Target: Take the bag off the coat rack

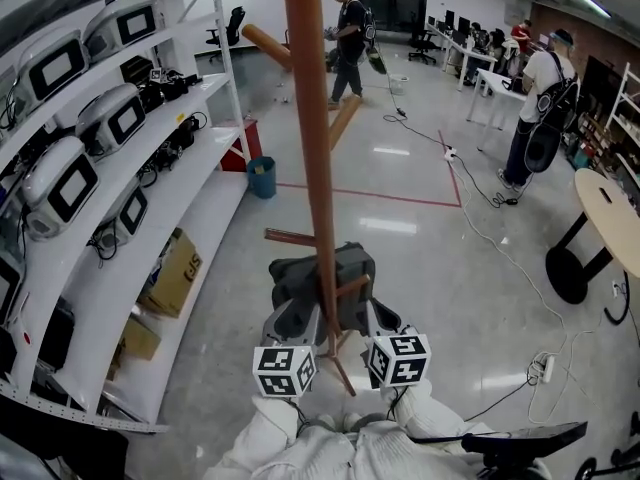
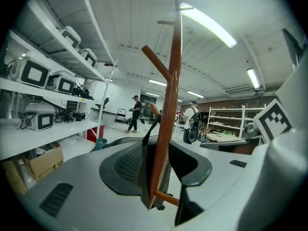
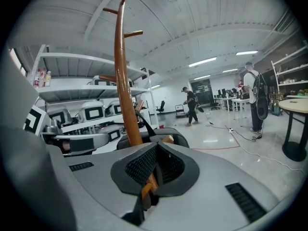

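Note:
A brown wooden coat rack (image 1: 312, 118) rises through the middle of the head view. A dark grey bag (image 1: 296, 274) hangs low on it, with a black strap (image 3: 144, 124) running up to the pole. Both grippers point up at the bag from below. My left gripper (image 1: 298, 316) is open; the pole (image 2: 168, 105) and a short peg (image 2: 166, 198) stand between its jaws, and nothing is pinched. My right gripper (image 1: 384, 318) is at the bag's lower right corner. Its tips (image 3: 156, 146) meet at the bag's (image 3: 179, 134) lower edge, gripping it.
White shelving (image 1: 150, 148) with grey-white devices and cardboard boxes (image 1: 175, 273) runs along the left. A blue bin (image 1: 262, 178) stands behind the rack. Cables (image 1: 500, 238) cross the floor, a round table (image 1: 608, 213) stands right, and people (image 1: 348, 38) stand at the back.

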Action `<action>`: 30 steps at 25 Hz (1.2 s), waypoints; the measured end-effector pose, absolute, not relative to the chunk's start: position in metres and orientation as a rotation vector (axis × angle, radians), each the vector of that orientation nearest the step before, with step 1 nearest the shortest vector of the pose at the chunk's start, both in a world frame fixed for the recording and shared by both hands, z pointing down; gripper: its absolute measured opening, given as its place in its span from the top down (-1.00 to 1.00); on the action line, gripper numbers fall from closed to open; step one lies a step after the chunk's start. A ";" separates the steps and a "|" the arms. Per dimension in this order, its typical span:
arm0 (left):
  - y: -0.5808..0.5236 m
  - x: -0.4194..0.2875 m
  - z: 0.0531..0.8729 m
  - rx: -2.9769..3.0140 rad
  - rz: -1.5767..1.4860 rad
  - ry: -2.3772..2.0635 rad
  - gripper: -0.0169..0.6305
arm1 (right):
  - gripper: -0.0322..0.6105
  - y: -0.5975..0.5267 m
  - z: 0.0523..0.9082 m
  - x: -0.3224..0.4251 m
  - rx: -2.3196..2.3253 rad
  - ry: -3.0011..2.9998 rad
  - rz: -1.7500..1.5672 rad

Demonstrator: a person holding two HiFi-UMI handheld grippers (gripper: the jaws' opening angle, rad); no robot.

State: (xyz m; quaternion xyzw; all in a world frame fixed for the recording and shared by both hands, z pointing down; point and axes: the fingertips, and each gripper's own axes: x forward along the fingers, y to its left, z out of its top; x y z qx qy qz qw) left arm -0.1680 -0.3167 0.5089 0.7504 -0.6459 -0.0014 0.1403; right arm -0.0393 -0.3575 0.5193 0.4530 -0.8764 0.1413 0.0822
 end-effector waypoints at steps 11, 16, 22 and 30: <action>-0.354 -0.189 0.506 2.346 0.225 -1.861 0.28 | 0.86 -0.369 0.522 -0.038 1.374 -2.605 0.433; -0.368 -0.187 0.508 2.404 0.274 -1.784 0.28 | 0.86 -0.375 0.524 -0.035 1.390 -2.593 0.439; -0.379 -0.181 0.513 2.437 0.333 -1.744 0.28 | 0.86 -0.381 0.523 -0.031 1.423 -2.578 0.444; -0.393 -0.180 0.515 2.476 0.429 -1.666 0.28 | 0.86 -0.387 0.527 -0.032 1.444 -2.564 0.468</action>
